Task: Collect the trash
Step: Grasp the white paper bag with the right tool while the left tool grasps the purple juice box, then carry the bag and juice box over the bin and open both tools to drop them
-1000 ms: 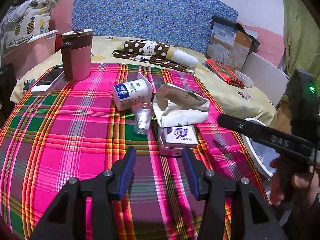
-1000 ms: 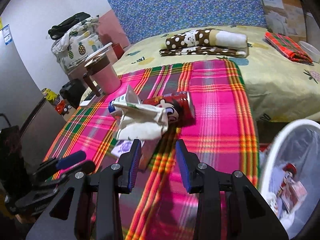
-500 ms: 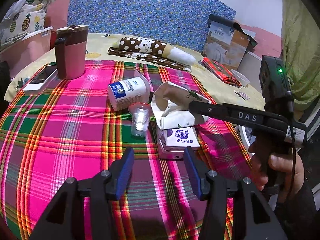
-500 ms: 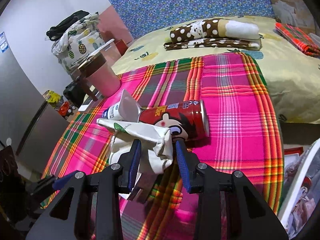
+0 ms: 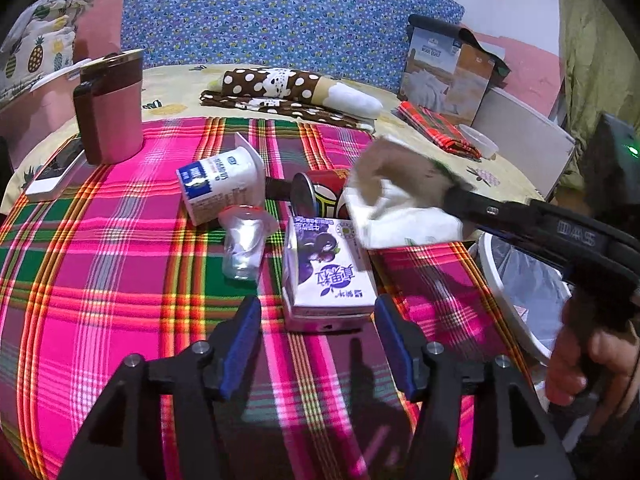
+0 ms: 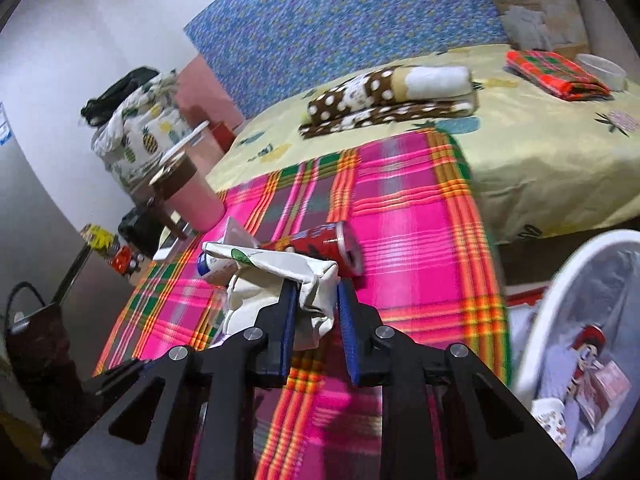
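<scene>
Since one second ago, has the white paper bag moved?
Yes. The white paper bag, pinched in the right gripper, has lifted off the purple milk carton, uncovering the red can.

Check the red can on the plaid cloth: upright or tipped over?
Tipped over. The red can lies on its side on the plaid cloth; the left wrist view shows its round end facing sideways.

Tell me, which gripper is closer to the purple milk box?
Left. The left gripper hovers open just in front of the purple milk box, fingers either side. The right gripper is beyond it, clamped on the crumpled paper bag.
</scene>
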Tool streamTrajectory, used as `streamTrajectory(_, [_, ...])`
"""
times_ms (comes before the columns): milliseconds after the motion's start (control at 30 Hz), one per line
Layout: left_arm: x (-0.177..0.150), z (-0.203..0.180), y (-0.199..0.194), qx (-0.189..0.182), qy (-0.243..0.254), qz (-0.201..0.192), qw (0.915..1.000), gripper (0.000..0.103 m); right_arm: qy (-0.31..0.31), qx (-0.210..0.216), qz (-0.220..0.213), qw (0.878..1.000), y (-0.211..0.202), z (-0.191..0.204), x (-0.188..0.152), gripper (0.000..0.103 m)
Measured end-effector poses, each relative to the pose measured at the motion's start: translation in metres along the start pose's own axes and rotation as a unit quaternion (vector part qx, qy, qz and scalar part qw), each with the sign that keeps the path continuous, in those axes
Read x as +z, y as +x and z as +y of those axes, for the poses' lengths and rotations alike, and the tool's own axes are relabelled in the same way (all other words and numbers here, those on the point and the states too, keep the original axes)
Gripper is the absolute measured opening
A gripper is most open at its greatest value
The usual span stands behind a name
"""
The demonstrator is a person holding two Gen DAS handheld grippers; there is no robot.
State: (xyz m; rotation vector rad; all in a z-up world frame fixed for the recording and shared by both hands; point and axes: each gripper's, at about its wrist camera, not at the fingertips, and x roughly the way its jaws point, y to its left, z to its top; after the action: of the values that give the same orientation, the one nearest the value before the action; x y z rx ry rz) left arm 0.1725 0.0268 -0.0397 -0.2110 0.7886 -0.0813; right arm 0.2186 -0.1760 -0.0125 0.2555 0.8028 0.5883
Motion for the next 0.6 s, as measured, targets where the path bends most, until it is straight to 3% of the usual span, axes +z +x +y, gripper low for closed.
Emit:
streamTrajectory(467, [0.005,-0.016,0.028,0.027,0.008,0.016,0.9995,0.062,0.027,-0.020,-0.020,0.999,-0.021,-0.023,-0.008,0.023])
streamTrajectory(600, [0.002,-0.017,0.027,0.029,0.008,0.015,0.9994,0.058,0.027,-0.027,-0.023,0.999,-0.026,-0.025,-0.011,0.023])
